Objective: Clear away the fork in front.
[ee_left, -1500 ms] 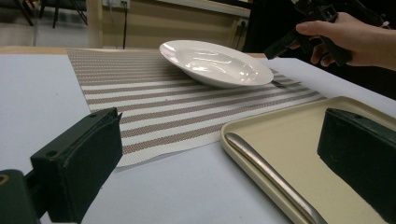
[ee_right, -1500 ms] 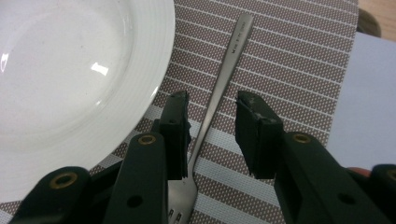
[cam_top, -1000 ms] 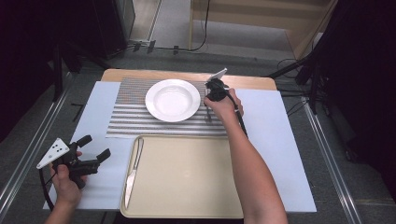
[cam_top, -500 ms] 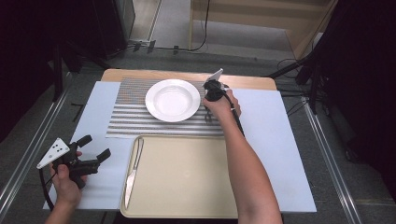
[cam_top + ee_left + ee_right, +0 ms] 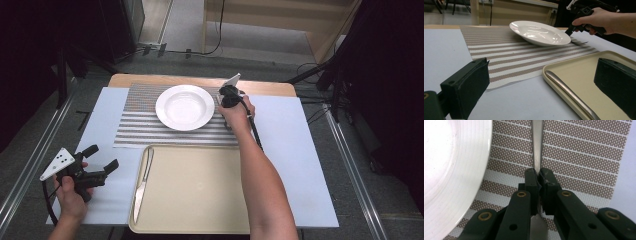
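Note:
A metal fork (image 5: pixel 537 145) lies on the striped placemat (image 5: pixel 145 130), just right of the white plate (image 5: pixel 185 106). My right gripper (image 5: pixel 538 173) points down at it. Its jaws have just been closing and now pinch the fork's handle between the pads. In the left gripper view the fork's tines (image 5: pixel 579 43) rest flat on the mat under that gripper (image 5: pixel 571 30). My left gripper (image 5: pixel 106 156) sits at the table's front left, open and holding nothing, with its jaws (image 5: pixel 541 82) aimed across the table toward the plate (image 5: pixel 539 32).
A beige tray (image 5: pixel 200 190) lies at the front centre with a table knife (image 5: pixel 142 182) along its left rim. White sheeting (image 5: pixel 295 150) covers the table around the mat. Dark stands and cables surround the table.

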`<state>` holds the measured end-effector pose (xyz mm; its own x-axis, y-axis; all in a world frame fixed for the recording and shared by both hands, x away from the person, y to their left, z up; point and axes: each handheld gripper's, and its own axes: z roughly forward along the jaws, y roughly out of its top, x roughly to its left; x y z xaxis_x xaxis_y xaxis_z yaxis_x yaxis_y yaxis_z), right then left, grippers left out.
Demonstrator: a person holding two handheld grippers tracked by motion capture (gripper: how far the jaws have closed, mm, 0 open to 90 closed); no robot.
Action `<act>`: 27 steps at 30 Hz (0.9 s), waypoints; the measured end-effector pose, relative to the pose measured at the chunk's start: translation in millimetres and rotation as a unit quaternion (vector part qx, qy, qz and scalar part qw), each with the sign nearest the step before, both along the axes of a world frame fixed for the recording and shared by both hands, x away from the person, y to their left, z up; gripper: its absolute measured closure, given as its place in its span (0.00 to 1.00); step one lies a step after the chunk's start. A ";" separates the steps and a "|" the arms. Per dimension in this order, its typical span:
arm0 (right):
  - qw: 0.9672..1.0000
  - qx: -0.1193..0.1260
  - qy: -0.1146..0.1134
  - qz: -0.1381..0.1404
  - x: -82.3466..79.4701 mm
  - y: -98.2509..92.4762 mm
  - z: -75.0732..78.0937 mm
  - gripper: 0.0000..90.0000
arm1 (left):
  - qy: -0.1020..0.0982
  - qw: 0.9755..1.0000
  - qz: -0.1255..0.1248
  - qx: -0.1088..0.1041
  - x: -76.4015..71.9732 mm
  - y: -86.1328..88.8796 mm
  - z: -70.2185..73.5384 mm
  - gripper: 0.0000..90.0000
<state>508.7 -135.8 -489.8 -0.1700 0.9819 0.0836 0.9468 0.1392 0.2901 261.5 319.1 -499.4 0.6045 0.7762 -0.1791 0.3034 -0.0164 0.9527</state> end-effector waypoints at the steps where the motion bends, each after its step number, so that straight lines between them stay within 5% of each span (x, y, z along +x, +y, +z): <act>1: 1.000 0.000 0.000 0.000 0.0 0.0 0.0 0.96 | 0.000 1.000 0.000 0.000 0.0 0.0 0.0 0.00; 12: 1.000 -0.002 -0.012 0.002 -6.1 -17.5 6.2 0.96 | 0.000 1.000 0.002 -0.001 0.2 -0.3 -0.1 0.00; 18: 1.000 -0.001 -0.005 0.011 -10.3 -23.6 6.2 0.96 | 0.000 1.000 0.003 0.000 0.1 -0.3 -0.1 0.00; 22: 0.999 -0.006 0.023 0.040 -13.6 -21.4 1.2 0.96 | 0.001 1.000 0.004 -0.001 0.2 -0.5 -0.2 0.00; 27: 0.999 -0.019 0.011 0.048 -13.8 -20.3 1.2 0.93 | 0.000 1.000 0.005 -0.001 0.3 -0.8 -0.3 0.00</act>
